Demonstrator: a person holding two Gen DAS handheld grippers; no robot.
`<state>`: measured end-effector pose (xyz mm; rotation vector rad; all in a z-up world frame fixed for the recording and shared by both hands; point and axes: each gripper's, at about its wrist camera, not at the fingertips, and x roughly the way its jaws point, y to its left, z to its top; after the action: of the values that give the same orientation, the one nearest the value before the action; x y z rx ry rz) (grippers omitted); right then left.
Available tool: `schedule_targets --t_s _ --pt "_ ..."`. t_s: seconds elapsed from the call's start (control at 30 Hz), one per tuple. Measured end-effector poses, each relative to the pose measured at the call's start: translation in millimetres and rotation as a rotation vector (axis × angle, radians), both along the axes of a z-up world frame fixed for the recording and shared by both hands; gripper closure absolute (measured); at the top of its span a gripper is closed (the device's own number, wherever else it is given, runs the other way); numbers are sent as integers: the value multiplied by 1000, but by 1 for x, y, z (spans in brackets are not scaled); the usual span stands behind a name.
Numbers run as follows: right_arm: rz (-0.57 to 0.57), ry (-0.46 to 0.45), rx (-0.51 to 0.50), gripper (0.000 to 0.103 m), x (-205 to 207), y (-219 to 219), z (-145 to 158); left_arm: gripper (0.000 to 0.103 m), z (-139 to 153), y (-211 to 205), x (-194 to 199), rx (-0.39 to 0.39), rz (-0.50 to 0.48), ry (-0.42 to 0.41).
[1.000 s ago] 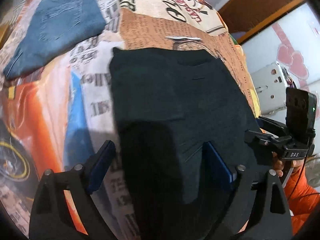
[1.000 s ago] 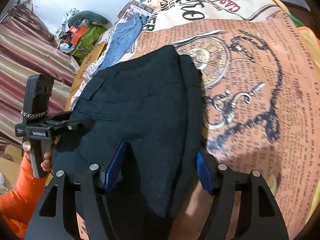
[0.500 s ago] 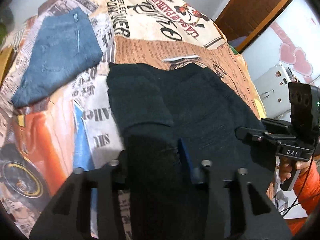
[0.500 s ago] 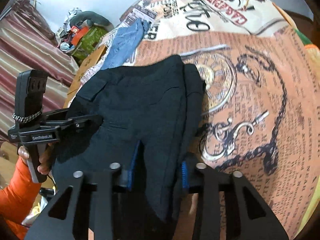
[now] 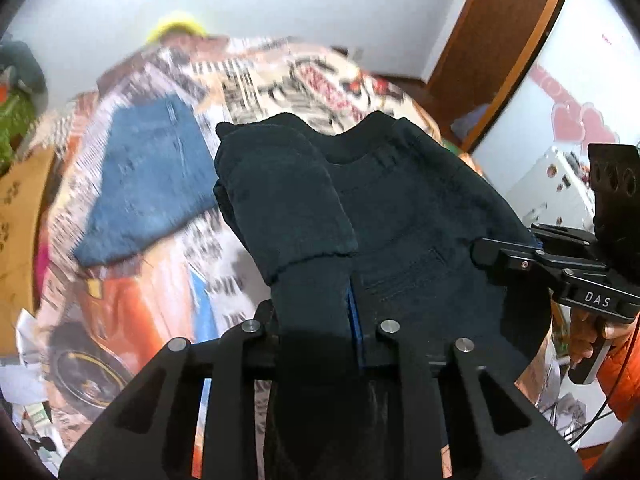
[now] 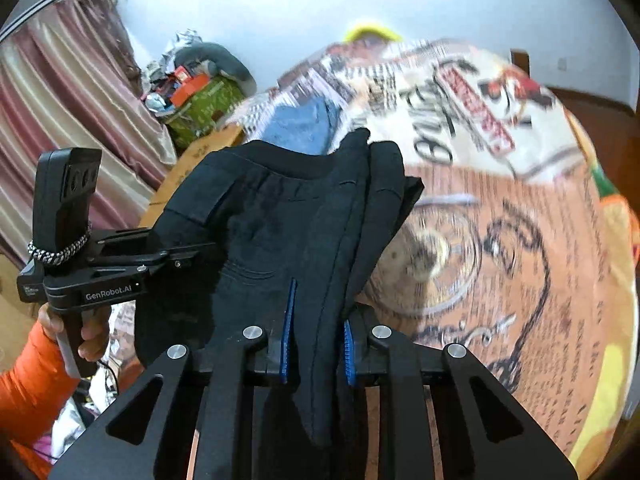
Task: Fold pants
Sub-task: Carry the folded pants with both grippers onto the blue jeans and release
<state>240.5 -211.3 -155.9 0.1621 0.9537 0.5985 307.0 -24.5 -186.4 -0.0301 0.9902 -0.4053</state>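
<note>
Jeans (image 5: 148,176), folded and blue, lie toward the bed's (image 5: 120,292) left edge, apart from the work. Just right of them the black pants (image 5: 400,208) are held up off the printed bedspread, their near end raised by both tools and the waistband sagging away toward the far edge; whether that far end touches the cover cannot be told.

The left gripper (image 5: 316,320) has its fingers (image 5: 354,320) pressed together on a bunched fold of the pants' left side, with only a sliver of blue pad showing beside the cloth. The right gripper (image 6: 318,344) likewise pinches a thick, layered ridge along the pants' right side, and its blue fingers (image 6: 288,332) stand a little apart only because the fabric fills the gap.

Judging by the lift and the blur of the bedspread, the step in hand is a fold: carrying the gripped near end up and over toward the waistband. The next move calls for both hands travelling forward together at equal height, keeping the cloth taut between them, then lowering the edge square onto the far part before letting go. An uneven carry would likely skew the fold or let the loose left flap bunch underneath.
</note>
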Motion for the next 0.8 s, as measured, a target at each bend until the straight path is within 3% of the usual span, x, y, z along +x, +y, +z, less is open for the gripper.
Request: schedule_targets --t_s 0.37,0.57,0.8 --pt "44 -194 -2 86 37 53 60 80 73 55 25 19 137 -216" --pt "73 -253 -3 86 82 92 71 80 87 100 63 12 222 -263" --pt "83 -274 8 86 133 134 61 80 75 148 120 -12 296 -277"
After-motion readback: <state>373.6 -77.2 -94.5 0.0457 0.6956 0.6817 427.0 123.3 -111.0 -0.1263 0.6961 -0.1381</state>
